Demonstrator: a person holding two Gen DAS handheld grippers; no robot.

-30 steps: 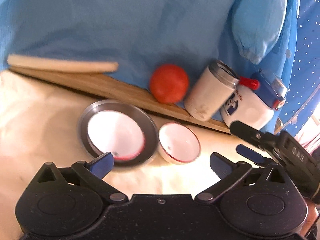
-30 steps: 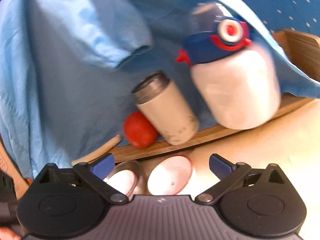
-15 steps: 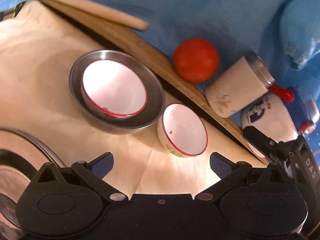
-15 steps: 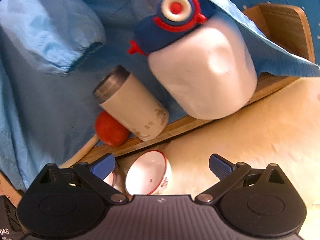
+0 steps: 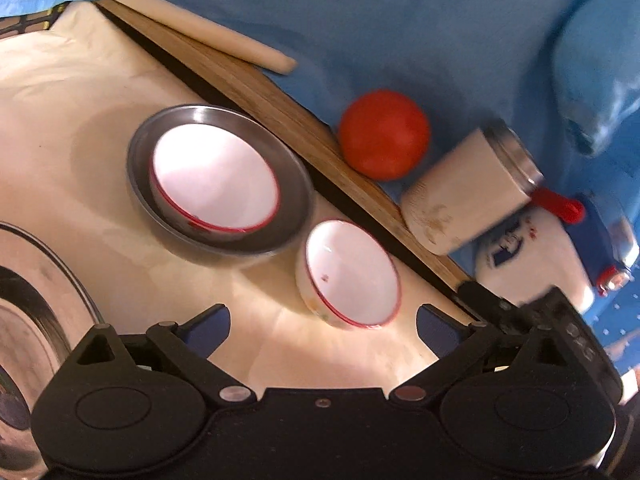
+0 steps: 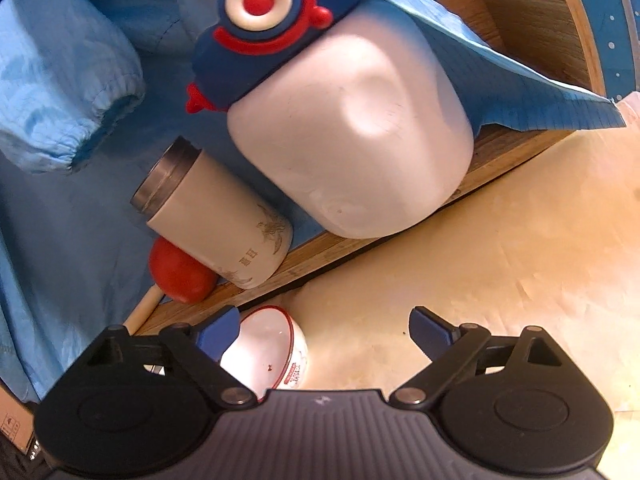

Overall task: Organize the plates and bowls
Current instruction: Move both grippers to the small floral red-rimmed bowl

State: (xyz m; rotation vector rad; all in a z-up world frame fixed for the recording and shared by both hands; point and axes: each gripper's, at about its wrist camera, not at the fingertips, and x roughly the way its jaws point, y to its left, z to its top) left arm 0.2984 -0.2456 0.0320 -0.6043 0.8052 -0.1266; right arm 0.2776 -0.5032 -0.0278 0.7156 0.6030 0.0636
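Your left hand-held gripper (image 5: 322,326) hangs released with nothing between its blue pads, low over the cream-covered counter (image 5: 80,92), and frames the loose small white red-rimmed bowl (image 5: 350,274) at lower centre of the left view. This bowl sits just beside the round steel plate (image 5: 220,182), which carries a second white red-rimmed bowl (image 5: 214,184); that pairing suggests you are nesting bowls onto plates, and the loose one looks like the next pick. A larger shiny steel plate (image 5: 28,320) fills the lower left edge. Your right hand-held gripper (image 6: 322,328) is likewise spread and empty, with the same loose bowl (image 6: 266,354) under its left pad at lower left of its view. Against the frames from a second ago, both cameras sit closer and more tilted: the loose bowl appears larger, and the big steel plate has entered the left view.
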